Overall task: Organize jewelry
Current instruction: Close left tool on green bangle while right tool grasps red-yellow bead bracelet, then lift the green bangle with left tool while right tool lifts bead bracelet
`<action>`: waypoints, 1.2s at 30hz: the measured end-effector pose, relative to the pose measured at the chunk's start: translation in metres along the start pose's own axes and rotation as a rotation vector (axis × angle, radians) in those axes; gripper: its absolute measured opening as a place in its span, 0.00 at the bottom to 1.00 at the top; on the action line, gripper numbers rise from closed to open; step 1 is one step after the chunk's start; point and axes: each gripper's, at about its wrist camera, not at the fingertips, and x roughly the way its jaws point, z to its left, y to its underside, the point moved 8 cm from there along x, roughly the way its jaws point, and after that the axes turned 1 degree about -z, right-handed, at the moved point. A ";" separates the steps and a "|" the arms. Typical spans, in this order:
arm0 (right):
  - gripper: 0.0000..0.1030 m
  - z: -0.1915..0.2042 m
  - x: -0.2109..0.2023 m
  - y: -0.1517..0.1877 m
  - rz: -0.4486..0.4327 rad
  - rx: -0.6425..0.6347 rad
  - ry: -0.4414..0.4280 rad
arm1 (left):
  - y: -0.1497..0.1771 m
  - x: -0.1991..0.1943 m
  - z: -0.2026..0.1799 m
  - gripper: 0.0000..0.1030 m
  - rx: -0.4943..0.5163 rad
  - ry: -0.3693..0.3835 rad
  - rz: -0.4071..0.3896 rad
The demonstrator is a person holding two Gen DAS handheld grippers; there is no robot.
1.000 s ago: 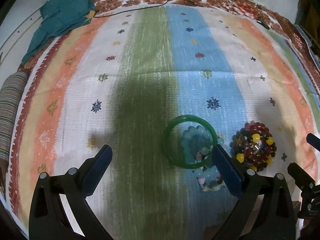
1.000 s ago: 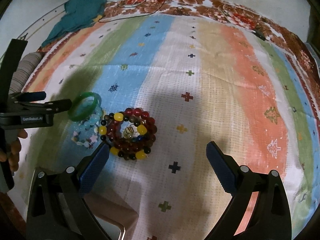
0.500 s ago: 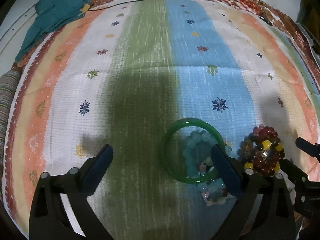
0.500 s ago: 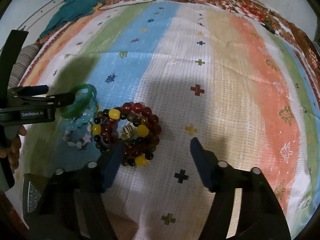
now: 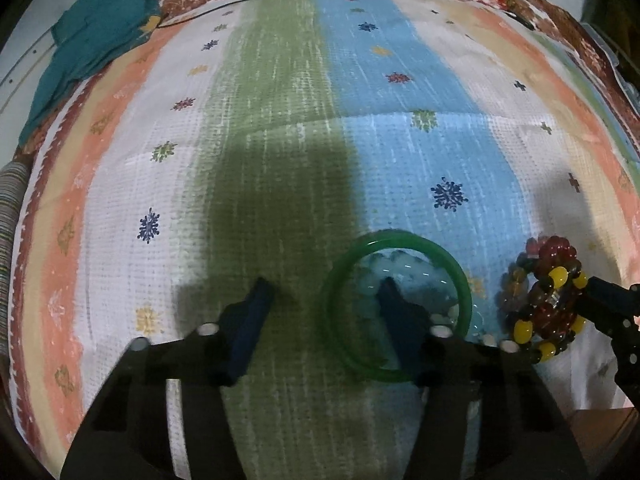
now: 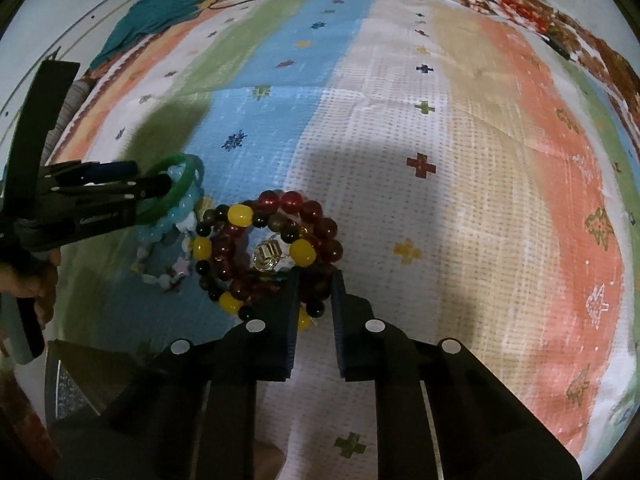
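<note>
Straddling green bangle (image 5: 394, 308) rim, left gripper (image 5: 324, 300); right gripper (image 6: 314, 284) seemingly pinching beads (image 6: 266, 246)

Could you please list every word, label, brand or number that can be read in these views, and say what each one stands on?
White lettering on the side of the left gripper, seen from the right wrist view: blurred, too smeared to read.
Gold square charm in the red and yellow bead bracelets: dark marks, not legible as text.
Striped cloth: only woven motifs, no writing.
Nothing else bears text.

— What's hidden? 
— The right gripper (image 6: 314, 280) covers the near beads of the red-and-yellow bracelets (image 6: 264, 248). 
— Anything else? 
— The left gripper's (image 5: 324, 294) right finger masks part of the pale bead bracelet (image 5: 404, 268) inside the green bangle (image 5: 396, 306).
</note>
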 end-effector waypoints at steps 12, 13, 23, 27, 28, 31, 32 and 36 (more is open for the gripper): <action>0.10 -0.003 -0.021 -0.008 -0.053 -0.010 0.026 | -0.004 -0.014 -0.004 0.17 -0.003 0.022 -0.001; 0.10 -0.003 -0.024 -0.009 -0.061 -0.011 0.027 | -0.005 -0.017 -0.004 0.17 -0.003 0.024 -0.005; 0.10 -0.004 -0.061 -0.014 -0.136 -0.019 0.059 | -0.007 -0.045 -0.011 0.06 0.025 0.016 -0.050; 0.10 -0.005 -0.067 -0.013 -0.145 -0.015 0.060 | -0.007 -0.047 -0.007 0.06 0.020 0.011 -0.050; 0.10 -0.005 -0.068 -0.013 -0.145 -0.016 0.061 | -0.007 -0.047 -0.007 0.06 0.015 0.014 -0.048; 0.10 -0.005 -0.070 -0.012 -0.147 -0.022 0.062 | -0.008 -0.051 -0.005 0.06 0.007 0.014 -0.054; 0.10 -0.006 -0.071 -0.012 -0.150 -0.021 0.064 | -0.008 -0.053 -0.005 0.06 0.006 0.013 -0.057; 0.10 -0.008 -0.075 -0.011 -0.157 -0.017 0.071 | -0.007 -0.060 -0.007 0.06 0.011 0.016 -0.066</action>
